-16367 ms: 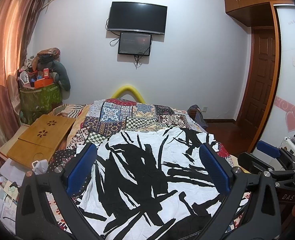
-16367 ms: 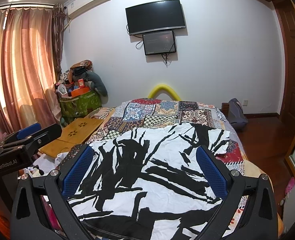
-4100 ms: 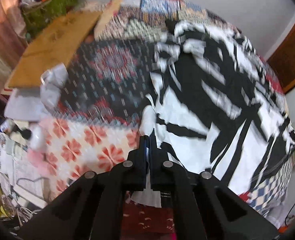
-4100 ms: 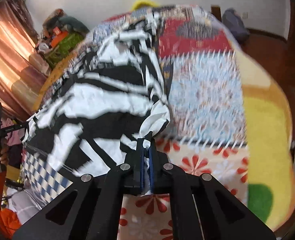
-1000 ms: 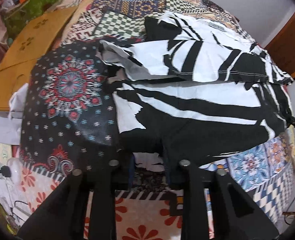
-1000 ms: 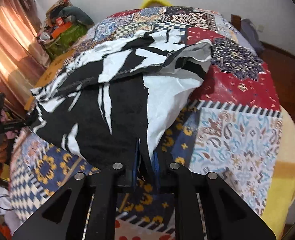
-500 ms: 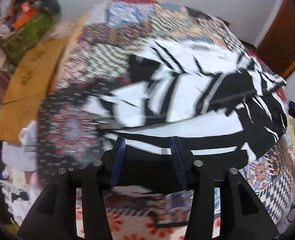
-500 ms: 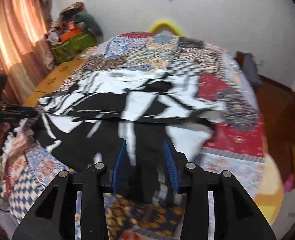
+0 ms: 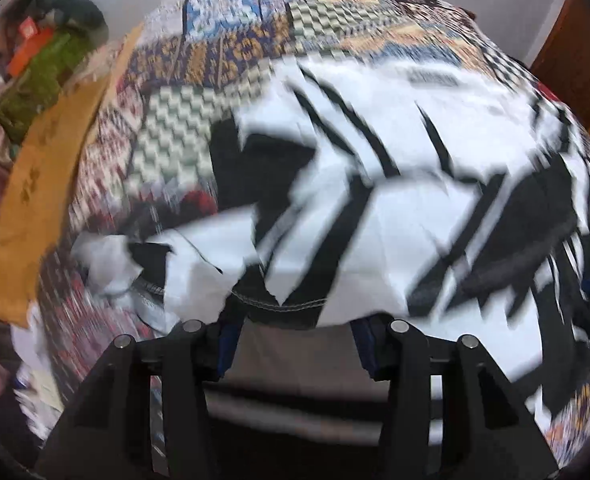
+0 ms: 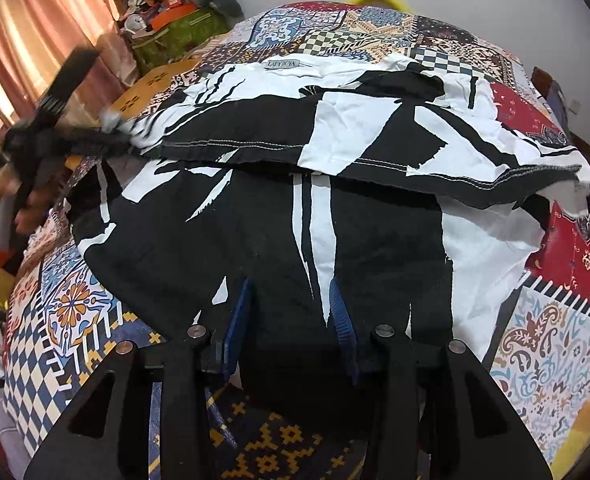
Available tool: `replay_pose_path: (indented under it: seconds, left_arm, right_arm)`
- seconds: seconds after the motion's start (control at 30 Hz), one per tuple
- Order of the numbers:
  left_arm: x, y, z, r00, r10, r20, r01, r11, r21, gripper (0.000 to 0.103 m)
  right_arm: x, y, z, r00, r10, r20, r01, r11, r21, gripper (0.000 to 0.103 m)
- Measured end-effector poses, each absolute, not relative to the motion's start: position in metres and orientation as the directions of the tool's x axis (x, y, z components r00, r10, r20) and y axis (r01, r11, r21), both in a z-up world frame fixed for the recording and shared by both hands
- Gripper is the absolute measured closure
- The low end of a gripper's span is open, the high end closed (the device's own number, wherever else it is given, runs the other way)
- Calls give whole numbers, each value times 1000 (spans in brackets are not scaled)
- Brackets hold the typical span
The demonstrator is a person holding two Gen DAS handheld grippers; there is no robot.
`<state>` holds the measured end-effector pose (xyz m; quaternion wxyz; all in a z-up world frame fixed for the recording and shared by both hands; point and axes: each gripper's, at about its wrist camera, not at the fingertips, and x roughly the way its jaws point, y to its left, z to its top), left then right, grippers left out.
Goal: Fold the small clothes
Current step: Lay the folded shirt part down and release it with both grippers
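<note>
Clothing in bold black and white, a single printed garment point(image 10: 335, 184), is spread across a bed covered by a patchwork quilt point(image 10: 543, 340). One half has been folded over the other, so a stitched hem runs across the middle of the garment, with a label reading LADYBOYA at its far edge. The upper layer is rumpled and overhangs unevenly at the garment's right end.

At the garment's near edge, the right tool point(image 10: 291, 312) is seen with its two blue-padded fingers parted, black cloth lying between and under them; nothing appears pinched. At the garment's left end, the left tool point(image 10: 111, 140) is seen blurred in motion, its tip at the corner of the folded layer. In its own blurred view, the left tool point(image 9: 295, 344) has its fingers set apart, and the hem is draped over their tips, so no grip on the cloth can be made out.

Beyond the garment, to the left of the bed, a wooden board point(image 9: 35, 184) and a heap of belongings on a green bag point(image 10: 175, 20) are seen.

A likely risk is that the loose upper layer is dragged askew if a tool is drawn back while cloth rests on its fingers. The crooked overhang at the right could also be locked in by the next fold.
</note>
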<state>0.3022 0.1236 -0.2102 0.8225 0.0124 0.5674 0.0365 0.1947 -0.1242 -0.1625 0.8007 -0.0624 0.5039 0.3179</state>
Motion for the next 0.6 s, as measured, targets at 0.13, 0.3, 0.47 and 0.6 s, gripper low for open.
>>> replay_pose_path:
  seconds: [0.13,0.3,0.47,0.6]
  left_arm:
    - [356,130,-191,398,151,-905,-73,989,132,54]
    - [395,151,-166,442,162,-882,-160,982,100,54]
    - [366,152,-143,498,96,-862,-120,992,41,51]
    - [333,143,-163,453,47,-890,-70,997,16,49]
  right_arm:
    - [195,-127,-163,278,455,-846,-576,784,232,65]
    - [197,-126,-162,263,453,-851,-583,778,234,65]
    - [208,-126,-150,267,454,-850,-583,779,232,66]
    - [227,-126,-144,299,457,-838,-563,794,232,66]
